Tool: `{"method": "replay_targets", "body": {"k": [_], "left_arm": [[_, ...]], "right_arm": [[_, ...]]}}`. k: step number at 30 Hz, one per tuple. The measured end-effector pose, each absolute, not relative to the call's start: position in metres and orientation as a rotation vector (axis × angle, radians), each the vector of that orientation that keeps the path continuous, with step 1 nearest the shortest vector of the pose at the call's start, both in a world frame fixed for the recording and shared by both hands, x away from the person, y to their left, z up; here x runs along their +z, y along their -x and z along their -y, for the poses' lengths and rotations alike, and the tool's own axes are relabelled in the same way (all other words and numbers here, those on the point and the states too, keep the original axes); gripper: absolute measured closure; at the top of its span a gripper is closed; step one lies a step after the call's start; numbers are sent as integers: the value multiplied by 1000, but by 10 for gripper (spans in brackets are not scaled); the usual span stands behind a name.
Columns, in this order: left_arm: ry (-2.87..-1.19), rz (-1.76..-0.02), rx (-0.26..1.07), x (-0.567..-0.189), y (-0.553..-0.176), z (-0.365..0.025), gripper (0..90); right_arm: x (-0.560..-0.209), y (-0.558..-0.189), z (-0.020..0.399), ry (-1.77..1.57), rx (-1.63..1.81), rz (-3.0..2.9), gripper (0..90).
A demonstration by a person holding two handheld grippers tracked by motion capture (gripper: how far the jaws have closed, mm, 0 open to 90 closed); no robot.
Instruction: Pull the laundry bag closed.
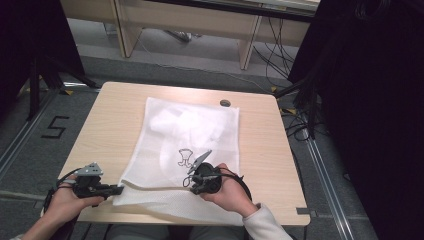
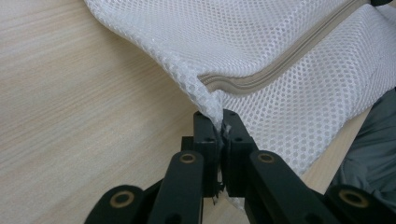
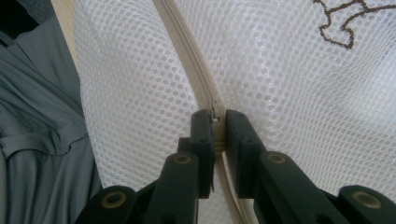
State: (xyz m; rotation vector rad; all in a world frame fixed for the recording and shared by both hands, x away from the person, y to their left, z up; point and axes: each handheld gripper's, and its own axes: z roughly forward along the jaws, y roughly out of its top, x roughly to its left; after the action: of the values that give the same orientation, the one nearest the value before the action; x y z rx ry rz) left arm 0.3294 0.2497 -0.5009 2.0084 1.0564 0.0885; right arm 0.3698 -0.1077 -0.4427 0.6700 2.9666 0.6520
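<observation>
A white mesh bag (image 1: 190, 130) lies flat on the wooden table (image 1: 115, 115), with a dark printed figure (image 1: 186, 156) on it. Its beige zipper (image 2: 261, 79) runs along the near edge. At the bag's near left corner, my left gripper (image 1: 119, 189) is shut on the mesh (image 2: 280, 42) just beyond the zipper's end. My right gripper (image 1: 192, 188) rests on the bag near the middle of the near edge. In the right gripper view, that gripper (image 3: 217, 116) is shut on the zipper (image 3: 182, 46), where its slider sits between the jaws.
A round dark grommet (image 1: 225, 103) sits at the table's far edge. Black curtains hang left and right, and cables (image 1: 300, 125) trail on the floor to the right. A "5" mark (image 1: 54, 127) is on the floor to the left. Grey clothing (image 3: 37, 140) lies below the near edge.
</observation>
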Motion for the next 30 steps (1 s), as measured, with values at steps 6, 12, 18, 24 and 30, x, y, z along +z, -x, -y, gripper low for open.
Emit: {"method": "replay_targets", "body": {"k": [6,12,18,24,30], "left_arm": [[-2008,-1057,88,-501,-330,-250,860],[-2008,-1057,88,-501,-329,-250,861],[-2026,-1045,84,-500,-330,-250,860],[-2023,-1047,87,-500,-329,-250,860],[-2024,-1045,89,-500,-330,-250,860]], "right_arm": [[-443,-370,109,-679,658,-2973,823],[-442,-370,109,-678,660,-2972,823],[-442,-369,109,-681,656,-2961,823],[-441,-368,110,-678,651,-2962,823],[-441,-368,110,-684,661,-2965,823]]}}
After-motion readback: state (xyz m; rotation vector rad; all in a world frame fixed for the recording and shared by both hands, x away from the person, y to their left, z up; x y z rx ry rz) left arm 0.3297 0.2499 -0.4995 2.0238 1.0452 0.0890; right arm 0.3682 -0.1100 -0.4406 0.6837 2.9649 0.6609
